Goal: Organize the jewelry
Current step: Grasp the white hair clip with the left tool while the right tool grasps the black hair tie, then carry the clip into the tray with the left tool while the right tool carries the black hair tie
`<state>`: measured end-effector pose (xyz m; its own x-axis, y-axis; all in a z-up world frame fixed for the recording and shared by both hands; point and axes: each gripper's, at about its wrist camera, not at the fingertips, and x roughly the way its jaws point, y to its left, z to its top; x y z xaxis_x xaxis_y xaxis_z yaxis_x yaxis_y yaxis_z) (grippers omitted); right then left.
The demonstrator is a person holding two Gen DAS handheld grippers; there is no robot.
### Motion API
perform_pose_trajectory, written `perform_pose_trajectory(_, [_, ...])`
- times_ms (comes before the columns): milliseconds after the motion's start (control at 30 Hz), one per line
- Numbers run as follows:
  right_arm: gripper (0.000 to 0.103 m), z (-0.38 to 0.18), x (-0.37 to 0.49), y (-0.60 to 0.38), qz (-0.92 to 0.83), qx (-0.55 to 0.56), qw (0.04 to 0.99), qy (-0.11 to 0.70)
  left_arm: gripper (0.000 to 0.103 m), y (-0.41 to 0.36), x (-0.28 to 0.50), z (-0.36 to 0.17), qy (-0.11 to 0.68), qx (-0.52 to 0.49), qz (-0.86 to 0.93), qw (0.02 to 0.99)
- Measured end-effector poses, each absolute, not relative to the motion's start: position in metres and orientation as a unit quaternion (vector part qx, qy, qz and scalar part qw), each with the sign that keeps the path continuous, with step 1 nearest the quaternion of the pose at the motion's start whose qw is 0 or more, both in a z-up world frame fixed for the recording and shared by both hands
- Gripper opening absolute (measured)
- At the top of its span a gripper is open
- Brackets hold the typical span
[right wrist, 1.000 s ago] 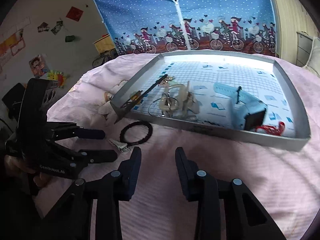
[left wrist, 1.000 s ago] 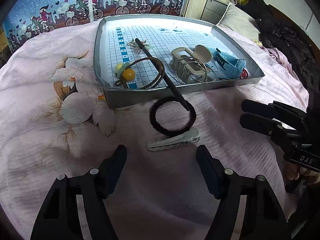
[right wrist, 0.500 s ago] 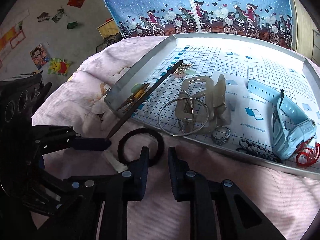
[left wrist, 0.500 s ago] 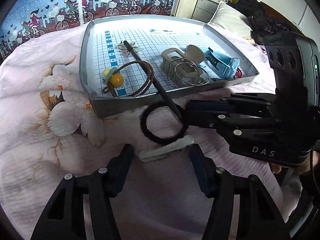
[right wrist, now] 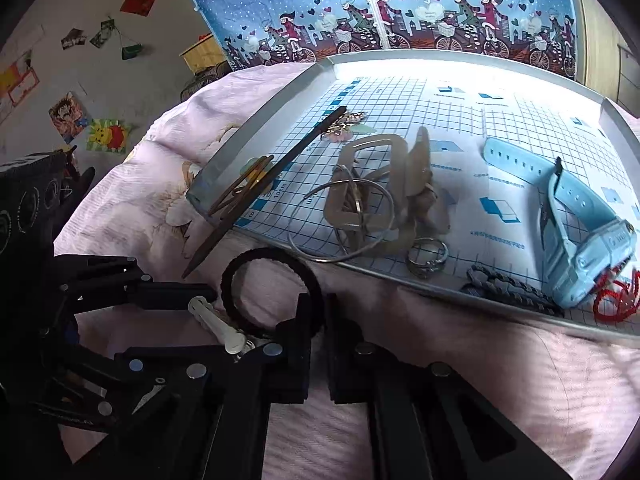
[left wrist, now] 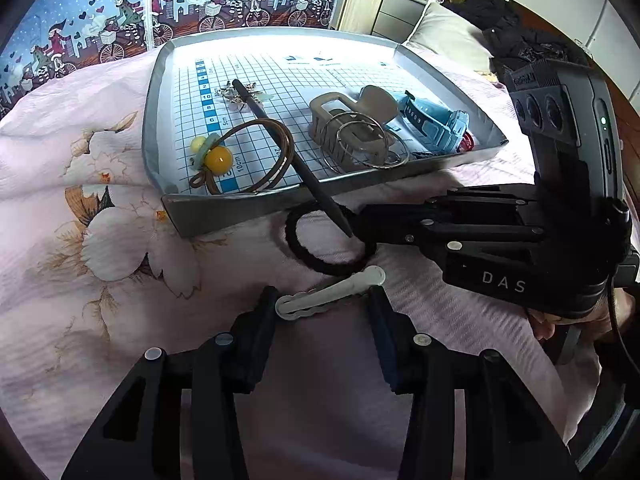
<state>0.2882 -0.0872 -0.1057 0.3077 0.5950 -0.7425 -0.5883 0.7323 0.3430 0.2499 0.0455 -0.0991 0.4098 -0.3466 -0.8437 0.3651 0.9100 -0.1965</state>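
Observation:
A black hair tie [left wrist: 324,266] [right wrist: 240,264] and a white hair clip [left wrist: 330,290] [right wrist: 216,322] lie on the pink bedspread just in front of a grey tray [left wrist: 240,212] [right wrist: 256,120]. My left gripper [left wrist: 322,300] is open, with one finger on each side of the clip. My right gripper [right wrist: 320,316] [left wrist: 362,224] comes in from the right, its fingers nearly together on the hair tie's near edge. A black hair stick [left wrist: 280,136] overhangs the tray's front rim above the tie.
The tray holds a brown bracelet with yellow beads [left wrist: 216,158], a beige claw clip [left wrist: 352,120], silver hoops [right wrist: 340,220], a ring [right wrist: 426,256], a dark braided cord [right wrist: 508,284], a blue watch [right wrist: 576,216] and red string [right wrist: 612,296]. A pillow [left wrist: 448,36] lies behind.
Both grippers have moved forward toward the tray. The left now straddles the white clip. The right has narrowed its fingers onto the hair tie's edge.

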Motion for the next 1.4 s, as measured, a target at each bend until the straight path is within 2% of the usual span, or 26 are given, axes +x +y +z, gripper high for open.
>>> perform_pose_trajectory(500, [0.006,-0.098,0.254,-0.147,0.317,0.017,0.83,0.458,0.04,0.039,0.242,-0.099,0.507,0.032,-0.192,0.84])
perform_pose_trajectory(733, [0.007,-0.1,0.254,-0.142,0.317,0.02,0.834,0.451,0.041,0.033,0.245,-0.103,0.504,0.043,-0.192,0.841])
perform_pose_trajectory(867, [0.014,-0.101,0.259,-0.144,0.323,0.041,0.831,0.452,0.041,0.025,0.244,-0.102,0.495,0.064,-0.194,0.844])
perform_pose_trajectory(1400, [0.013,-0.119,0.27,-0.143,0.335,0.058,0.813,0.472,0.04,0.005,0.237,-0.106,0.487,0.102,-0.254,0.829])
